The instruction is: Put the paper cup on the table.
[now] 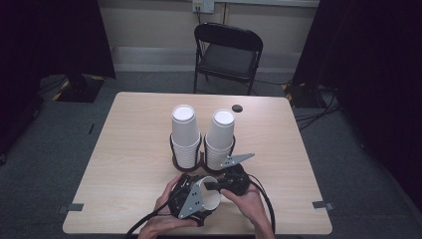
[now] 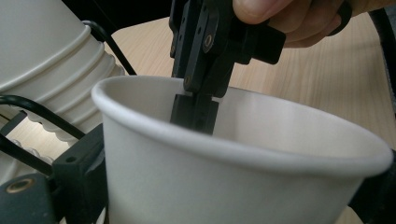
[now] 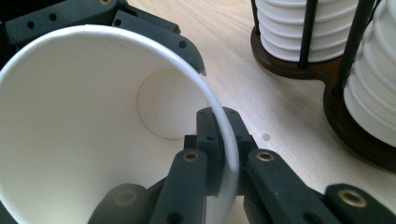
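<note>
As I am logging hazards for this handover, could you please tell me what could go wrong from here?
1. The right hand-held gripper pinches only the thin rim of the paper cup; it could crease or slip.
2. Both grippers hold the cup, the left hand-held gripper around its body; pulling apart could crush it.
3. The cup stacks stand close; a swing might topple them.

My white paper cup (image 1: 209,193) lies tipped on its side above the table's near edge, empty, its open mouth facing right, rim pinched between jaws.
</note>
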Demonstrator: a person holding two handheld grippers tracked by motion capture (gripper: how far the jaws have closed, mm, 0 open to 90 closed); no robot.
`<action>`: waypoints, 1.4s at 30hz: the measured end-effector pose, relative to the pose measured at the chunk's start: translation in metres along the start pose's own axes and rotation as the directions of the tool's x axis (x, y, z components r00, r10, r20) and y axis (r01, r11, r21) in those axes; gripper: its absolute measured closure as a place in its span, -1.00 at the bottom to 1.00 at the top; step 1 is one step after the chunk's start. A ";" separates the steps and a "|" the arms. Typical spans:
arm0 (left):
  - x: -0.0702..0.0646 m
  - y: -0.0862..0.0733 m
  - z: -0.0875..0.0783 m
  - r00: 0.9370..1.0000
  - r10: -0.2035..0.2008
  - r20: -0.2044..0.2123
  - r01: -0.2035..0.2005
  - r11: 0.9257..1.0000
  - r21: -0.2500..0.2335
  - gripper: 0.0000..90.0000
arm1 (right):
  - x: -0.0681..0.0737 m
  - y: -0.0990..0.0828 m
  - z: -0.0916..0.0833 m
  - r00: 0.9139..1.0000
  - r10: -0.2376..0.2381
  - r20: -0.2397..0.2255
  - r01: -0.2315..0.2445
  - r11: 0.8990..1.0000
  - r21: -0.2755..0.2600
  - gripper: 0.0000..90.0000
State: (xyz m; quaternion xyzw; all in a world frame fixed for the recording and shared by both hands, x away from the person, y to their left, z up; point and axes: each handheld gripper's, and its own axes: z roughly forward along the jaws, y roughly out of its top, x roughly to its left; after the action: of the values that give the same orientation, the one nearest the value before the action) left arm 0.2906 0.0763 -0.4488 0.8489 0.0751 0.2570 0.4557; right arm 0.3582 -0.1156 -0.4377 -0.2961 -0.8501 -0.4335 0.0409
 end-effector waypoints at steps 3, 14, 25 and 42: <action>0.000 0.002 0.000 1.000 -0.005 -0.003 0.005 1.000 -0.011 -0.85 | 0.000 0.001 0.002 1.000 0.006 -0.014 -0.006 1.000 0.005 0.94; -0.001 0.006 0.004 1.000 -0.026 -0.009 0.026 1.000 0.000 -0.82 | 0.001 0.000 0.001 1.000 0.016 -0.005 -0.015 1.000 0.010 0.94; 0.008 -0.001 0.002 0.991 -0.131 -0.010 0.131 0.990 -0.043 -0.77 | -0.001 -0.004 -0.002 0.999 0.035 -0.002 -0.035 0.998 -0.059 0.82; 0.021 -0.014 0.000 0.967 -0.254 -0.026 0.251 0.964 -0.085 -0.77 | -0.002 -0.009 -0.013 0.999 0.035 0.023 -0.028 0.967 -0.252 0.35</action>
State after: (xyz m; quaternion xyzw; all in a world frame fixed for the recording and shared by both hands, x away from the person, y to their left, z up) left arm 0.3100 0.0915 -0.4523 0.8083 0.1809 0.2153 0.5173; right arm 0.3531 -0.1302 -0.4366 -0.3184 -0.7838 -0.5331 -0.0017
